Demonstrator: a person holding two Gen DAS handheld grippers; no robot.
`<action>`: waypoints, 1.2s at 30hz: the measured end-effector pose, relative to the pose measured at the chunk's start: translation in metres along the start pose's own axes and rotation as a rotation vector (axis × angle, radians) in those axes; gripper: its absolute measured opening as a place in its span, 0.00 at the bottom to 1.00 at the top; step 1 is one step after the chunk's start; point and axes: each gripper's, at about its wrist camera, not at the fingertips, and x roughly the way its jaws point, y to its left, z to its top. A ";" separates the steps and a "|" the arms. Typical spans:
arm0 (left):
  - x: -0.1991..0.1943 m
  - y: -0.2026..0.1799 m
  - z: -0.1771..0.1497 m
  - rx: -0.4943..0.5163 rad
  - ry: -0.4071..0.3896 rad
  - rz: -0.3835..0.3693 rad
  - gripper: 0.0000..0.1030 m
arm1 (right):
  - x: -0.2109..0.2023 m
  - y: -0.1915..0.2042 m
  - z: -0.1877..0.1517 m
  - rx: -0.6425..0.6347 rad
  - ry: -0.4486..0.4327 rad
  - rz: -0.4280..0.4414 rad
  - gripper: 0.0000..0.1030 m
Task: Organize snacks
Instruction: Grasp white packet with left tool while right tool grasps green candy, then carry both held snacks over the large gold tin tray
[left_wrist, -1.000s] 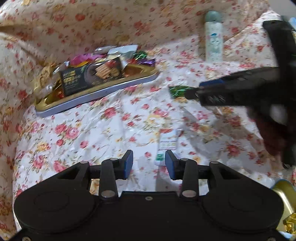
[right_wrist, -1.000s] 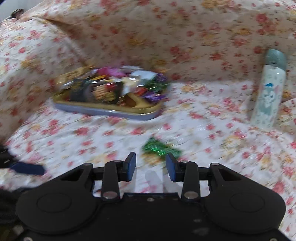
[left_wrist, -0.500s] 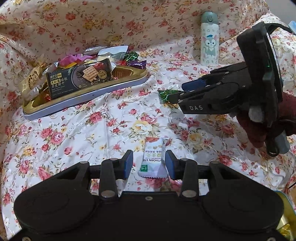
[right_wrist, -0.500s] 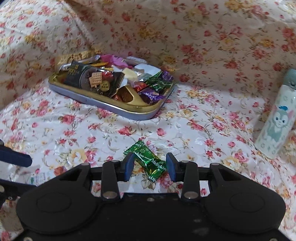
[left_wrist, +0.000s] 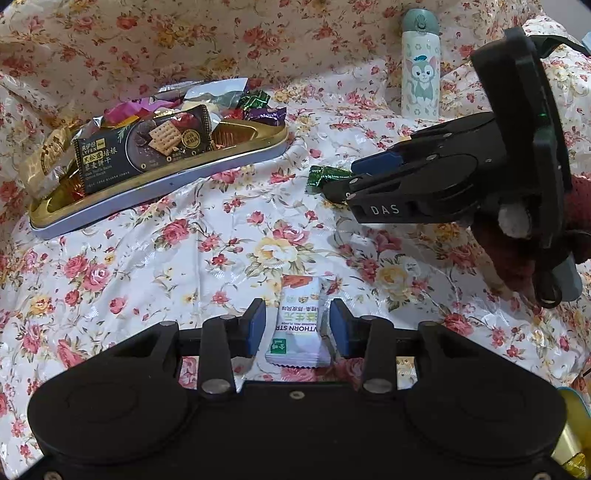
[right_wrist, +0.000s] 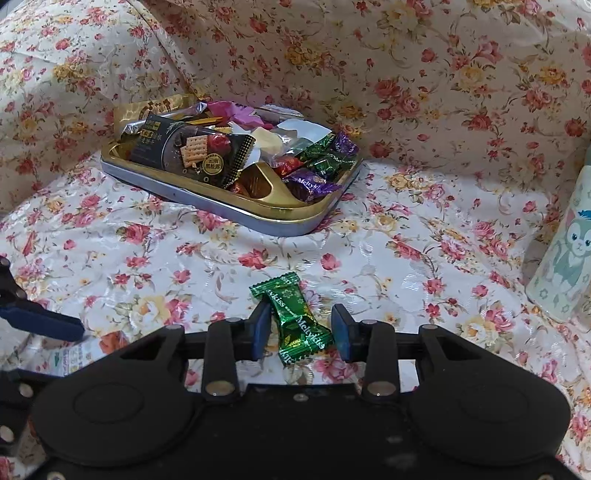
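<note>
A gold tray (left_wrist: 236, 157) (right_wrist: 295, 216) full of snack packets lies on the floral cloth. My left gripper (left_wrist: 297, 326) is open around a white and green snack packet (left_wrist: 299, 325) that lies on the cloth between its fingers. My right gripper (right_wrist: 299, 332) is open around a green Meltykiss candy (right_wrist: 295, 317), which lies flat between its fingers. In the left wrist view the right gripper (left_wrist: 345, 177) comes in from the right with the green candy (left_wrist: 325, 175) at its tips. A black cracker packet (left_wrist: 147, 147) (right_wrist: 192, 151) lies on top in the tray.
A white cat-print bottle (left_wrist: 420, 70) (right_wrist: 565, 262) stands at the back right. The floral cloth (left_wrist: 184, 258) rises behind the tray. A gold tin edge (left_wrist: 574, 435) shows at the lower right. The left gripper's blue finger (right_wrist: 44, 321) shows at the right wrist view's left edge.
Both grippers have moved down and forward over the cloth, each bringing its fingers around its snack: the left around the white packet, the right around the green candy.
</note>
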 end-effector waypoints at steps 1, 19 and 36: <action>0.001 0.000 0.000 -0.002 0.002 -0.001 0.47 | 0.000 -0.001 0.000 0.004 0.001 0.007 0.37; 0.005 0.001 0.005 -0.064 0.017 0.002 0.46 | -0.035 0.015 -0.017 0.074 0.061 0.029 0.22; 0.007 0.001 0.006 -0.094 0.010 0.007 0.30 | -0.027 0.020 -0.018 0.088 0.052 0.022 0.21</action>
